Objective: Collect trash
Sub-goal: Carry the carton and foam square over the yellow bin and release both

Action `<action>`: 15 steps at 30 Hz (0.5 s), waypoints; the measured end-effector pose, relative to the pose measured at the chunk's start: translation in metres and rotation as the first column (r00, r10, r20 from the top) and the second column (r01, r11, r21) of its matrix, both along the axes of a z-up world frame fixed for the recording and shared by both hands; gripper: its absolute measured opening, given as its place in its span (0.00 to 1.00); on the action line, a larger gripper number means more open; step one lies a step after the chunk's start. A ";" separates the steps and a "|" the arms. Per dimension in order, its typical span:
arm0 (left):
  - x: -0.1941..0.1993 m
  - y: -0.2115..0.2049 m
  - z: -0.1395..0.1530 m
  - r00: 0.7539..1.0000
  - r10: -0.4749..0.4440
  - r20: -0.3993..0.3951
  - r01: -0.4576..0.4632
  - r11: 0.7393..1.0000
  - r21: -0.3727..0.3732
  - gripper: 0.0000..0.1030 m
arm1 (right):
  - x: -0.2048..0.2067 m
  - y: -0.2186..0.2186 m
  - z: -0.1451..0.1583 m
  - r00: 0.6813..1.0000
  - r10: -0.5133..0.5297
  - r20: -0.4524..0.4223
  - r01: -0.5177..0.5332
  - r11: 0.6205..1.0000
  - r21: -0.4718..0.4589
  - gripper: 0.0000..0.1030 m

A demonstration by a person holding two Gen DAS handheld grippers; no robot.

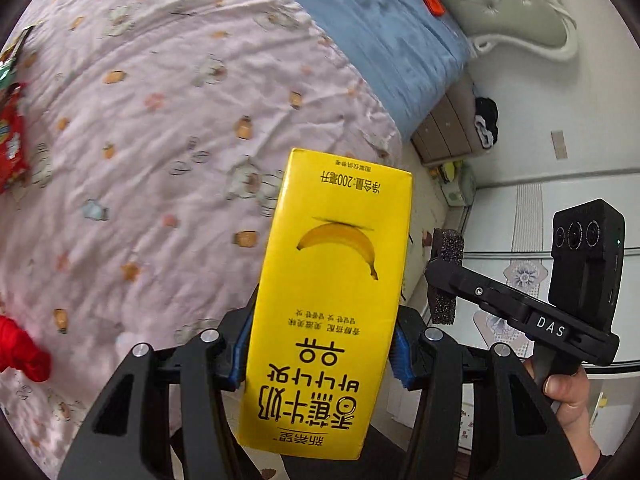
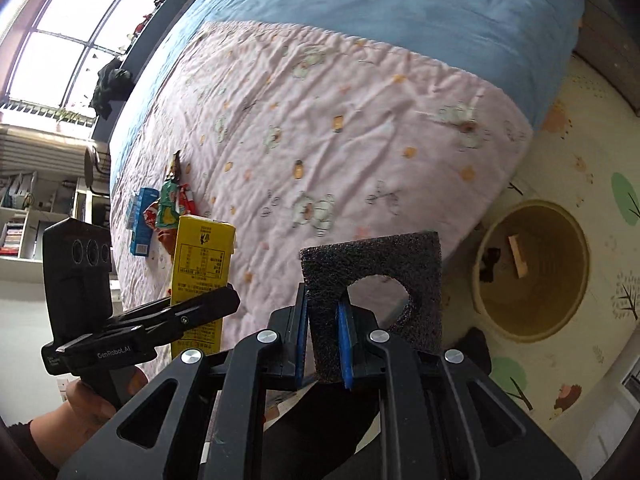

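A yellow banana milk carton (image 1: 332, 280) stands upside down between the blue pads of my left gripper (image 1: 320, 350), which is shut on it. The right wrist view shows the same carton (image 2: 204, 252) in the left gripper (image 2: 208, 304), held over the edge of the pink quilt. My right gripper (image 2: 324, 340) is shut on a black foam piece (image 2: 384, 264) with a round hole in it. In the left wrist view that foam piece (image 1: 448, 248) sticks out of the right gripper (image 1: 446, 280), to the right of the carton. A hand holds each gripper.
A round beige bin (image 2: 568, 240) stands on the patterned floor mat beside the bed, with a few items inside. On the quilt (image 2: 360, 120) lie a blue carton (image 2: 140, 220), a green wrapper (image 2: 168, 208) and a red wrapper (image 1: 12, 148). A red cloth thing (image 1: 20, 348) lies near the bed's edge.
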State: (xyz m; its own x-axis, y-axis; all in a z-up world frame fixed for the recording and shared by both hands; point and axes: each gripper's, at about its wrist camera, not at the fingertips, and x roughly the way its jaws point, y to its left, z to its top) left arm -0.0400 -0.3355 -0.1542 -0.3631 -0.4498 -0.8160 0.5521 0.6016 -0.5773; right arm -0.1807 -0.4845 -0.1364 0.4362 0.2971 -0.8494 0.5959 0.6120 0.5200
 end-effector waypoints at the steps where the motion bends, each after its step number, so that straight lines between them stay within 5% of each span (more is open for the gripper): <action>1: -0.011 -0.014 -0.003 1.000 -0.017 -0.007 0.017 1.000 0.003 0.52 | -0.013 -0.011 -0.002 1.000 -0.016 -0.005 0.016 1.000 0.003 0.13; 15: -0.148 -0.171 -0.064 0.988 -0.133 -0.075 0.139 0.988 0.072 0.52 | -0.160 -0.142 -0.060 0.982 -0.187 -0.031 0.189 0.976 0.111 0.13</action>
